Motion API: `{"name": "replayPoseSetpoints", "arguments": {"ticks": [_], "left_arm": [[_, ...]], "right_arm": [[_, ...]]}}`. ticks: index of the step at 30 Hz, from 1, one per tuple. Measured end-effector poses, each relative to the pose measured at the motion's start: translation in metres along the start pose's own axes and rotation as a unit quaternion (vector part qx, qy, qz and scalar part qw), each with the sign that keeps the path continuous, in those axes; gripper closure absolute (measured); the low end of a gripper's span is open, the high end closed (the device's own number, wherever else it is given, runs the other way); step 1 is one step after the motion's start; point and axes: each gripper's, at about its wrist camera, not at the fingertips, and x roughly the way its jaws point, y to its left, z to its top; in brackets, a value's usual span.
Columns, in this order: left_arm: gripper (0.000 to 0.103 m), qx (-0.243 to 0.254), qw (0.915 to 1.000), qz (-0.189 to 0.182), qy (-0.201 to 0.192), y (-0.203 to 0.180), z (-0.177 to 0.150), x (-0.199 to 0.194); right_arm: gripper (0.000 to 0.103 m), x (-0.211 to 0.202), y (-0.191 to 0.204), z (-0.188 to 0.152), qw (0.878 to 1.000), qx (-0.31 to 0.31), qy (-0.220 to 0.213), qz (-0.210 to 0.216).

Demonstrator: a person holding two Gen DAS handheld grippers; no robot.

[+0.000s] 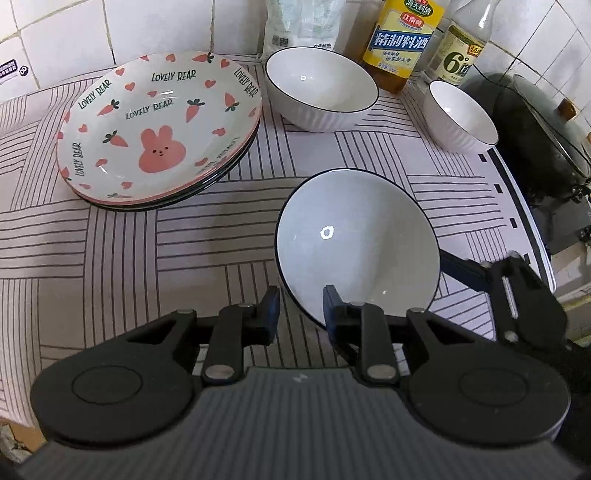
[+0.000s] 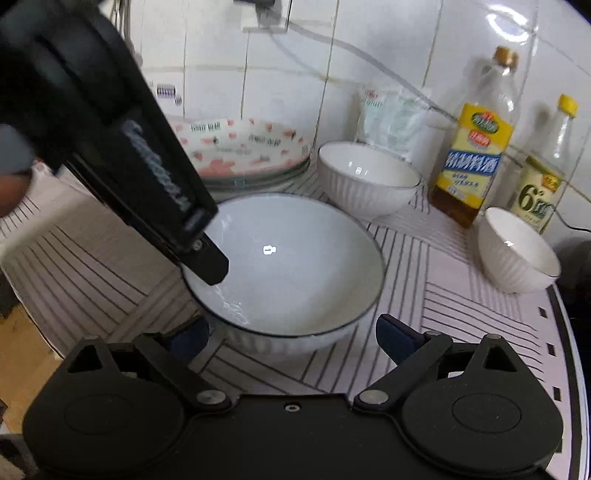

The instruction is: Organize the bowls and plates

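A large white bowl with a dark rim (image 1: 354,243) (image 2: 291,266) sits on the striped mat in front of both grippers. My left gripper (image 1: 301,310) straddles its near-left rim, one finger inside and one outside, with a gap between the pads. It shows in the right wrist view as a black body (image 2: 122,147) reaching into the bowl. My right gripper (image 2: 291,339) is open wide, its fingers either side of the bowl's near wall. A stack of rabbit-print plates (image 1: 159,133) (image 2: 251,147) lies at the back left. A second ribbed white bowl (image 1: 321,88) (image 2: 365,177) and a smaller one (image 1: 461,118) (image 2: 517,254) stand behind.
A yellow-labelled cooking wine bottle (image 1: 402,40) (image 2: 472,147), a vinegar bottle (image 1: 461,48) (image 2: 546,173) and a white bag (image 1: 303,22) stand against the tiled wall. A dark wok with a glass lid (image 1: 543,125) sits to the right. The mat's edge (image 2: 569,350) runs along the right.
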Motion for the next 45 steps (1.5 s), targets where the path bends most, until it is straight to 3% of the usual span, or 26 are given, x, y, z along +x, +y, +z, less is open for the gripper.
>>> {"name": "replayPoseSetpoints", "arguments": {"ticks": [5, 9, 14, 20, 23, 29, 33, 40, 45], "left_arm": [[0.061, 0.002, 0.9999, 0.010, -0.007, -0.006, 0.003, -0.019], [0.056, 0.011, 0.9999, 0.012, -0.005, -0.014, 0.007, -0.032], [0.051, 0.041, 0.9988, 0.026, 0.004, -0.030, 0.011, -0.041], [0.042, 0.075, 0.9970, 0.020, -0.003, -0.053, 0.017, -0.048], [0.042, 0.079, 0.9968, 0.006, -0.013, -0.060, 0.024, -0.047], [0.042, 0.066, 0.9974, -0.005, -0.027, -0.070, 0.047, -0.034], [0.046, 0.024, 0.9977, -0.042, -0.046, -0.069, 0.066, -0.024], [0.055, -0.029, 0.9932, -0.096, -0.059, -0.080, 0.102, 0.001], [0.057, -0.033, 0.9920, -0.096, -0.075, -0.096, 0.123, 0.015]], "right_arm": [[0.004, -0.029, -0.013, -0.002, 0.999, 0.038, -0.018, -0.018], [0.004, -0.050, -0.028, 0.000, 0.998, 0.060, -0.024, -0.025], [0.004, -0.064, -0.052, 0.004, 0.993, 0.113, 0.002, 0.030], [0.004, -0.072, -0.068, 0.010, 0.992, 0.126, 0.003, -0.001], [0.004, -0.067, -0.091, 0.016, 0.986, 0.164, 0.013, -0.026], [0.005, -0.059, -0.143, 0.017, 0.971, 0.238, -0.025, -0.015], [0.020, -0.043, -0.163, 0.023, 0.964, 0.262, -0.035, -0.028], [0.029, -0.012, -0.190, 0.035, 0.945, 0.316, -0.052, -0.060], [0.029, 0.008, -0.211, 0.031, 0.918, 0.380, -0.070, -0.094]]}}
